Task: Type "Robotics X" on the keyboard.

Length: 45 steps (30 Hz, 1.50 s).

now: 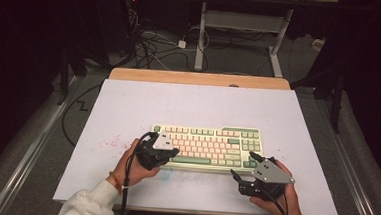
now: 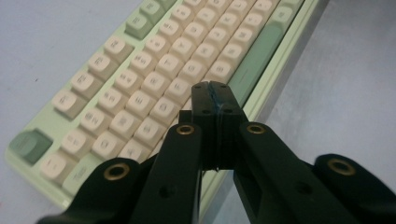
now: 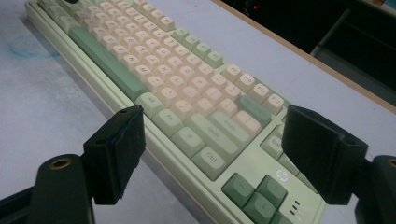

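Near the table's [image 1: 129, 98] front edge lies the keyboard [image 1: 211, 146]. Your left gripper [image 2: 212, 100], jaws pressed together on nothing, hovers over the letter keys, likely as a single poking tip; your right gripper [image 3: 212, 154] waits with jaws spread at the arrow-key end.

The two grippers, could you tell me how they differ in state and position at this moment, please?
The left gripper is shut with nothing between its pads, while the right gripper stands wide open. The left gripper hovers over the left end of the keyboard; the right gripper sits off the keyboard's near right corner. Both are black, hand-held, and close to the same keyboard.
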Each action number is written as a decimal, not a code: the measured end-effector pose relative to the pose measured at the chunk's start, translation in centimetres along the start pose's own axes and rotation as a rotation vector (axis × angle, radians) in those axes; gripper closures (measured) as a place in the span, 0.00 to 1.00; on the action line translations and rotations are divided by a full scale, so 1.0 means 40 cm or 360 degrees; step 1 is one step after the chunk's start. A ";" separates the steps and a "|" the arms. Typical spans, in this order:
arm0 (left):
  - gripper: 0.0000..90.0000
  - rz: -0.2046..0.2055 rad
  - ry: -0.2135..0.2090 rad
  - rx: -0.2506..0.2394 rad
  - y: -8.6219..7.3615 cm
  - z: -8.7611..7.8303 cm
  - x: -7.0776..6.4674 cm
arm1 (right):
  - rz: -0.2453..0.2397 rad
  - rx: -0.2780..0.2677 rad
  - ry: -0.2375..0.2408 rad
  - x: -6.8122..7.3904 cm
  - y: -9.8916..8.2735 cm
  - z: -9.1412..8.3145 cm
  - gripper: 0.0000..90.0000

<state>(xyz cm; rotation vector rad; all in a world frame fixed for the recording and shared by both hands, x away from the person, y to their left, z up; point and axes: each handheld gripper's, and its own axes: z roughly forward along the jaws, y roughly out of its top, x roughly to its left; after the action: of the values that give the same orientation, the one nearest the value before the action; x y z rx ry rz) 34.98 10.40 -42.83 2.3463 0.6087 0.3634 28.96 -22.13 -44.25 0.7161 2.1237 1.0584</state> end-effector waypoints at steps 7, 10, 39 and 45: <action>0.97 0.0009 -0.0022 0.0016 0.048 0.050 0.001 | -0.0015 0.0019 0.0009 0.001 -0.007 0.005 0.24; 0.97 0.0027 -0.0042 0.0045 0.059 0.073 -0.003 | -0.0018 0.0021 0.0009 0.000 -0.008 0.005 0.24; 0.89 0.0119 0.0027 0.0011 0.068 0.082 -0.015 | -0.0040 0.0026 0.0009 -0.005 -0.007 0.005 0.25; 0.77 0.0125 0.0061 -0.0086 0.050 0.044 -0.008 | -0.0009 0.0016 0.0008 -0.014 -0.007 0.002 0.25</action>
<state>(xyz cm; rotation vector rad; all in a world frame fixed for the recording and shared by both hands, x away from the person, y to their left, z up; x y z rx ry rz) 36.08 7.94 -42.79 2.3206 0.5196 0.4561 29.32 -22.61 -44.33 0.7126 2.1355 1.0485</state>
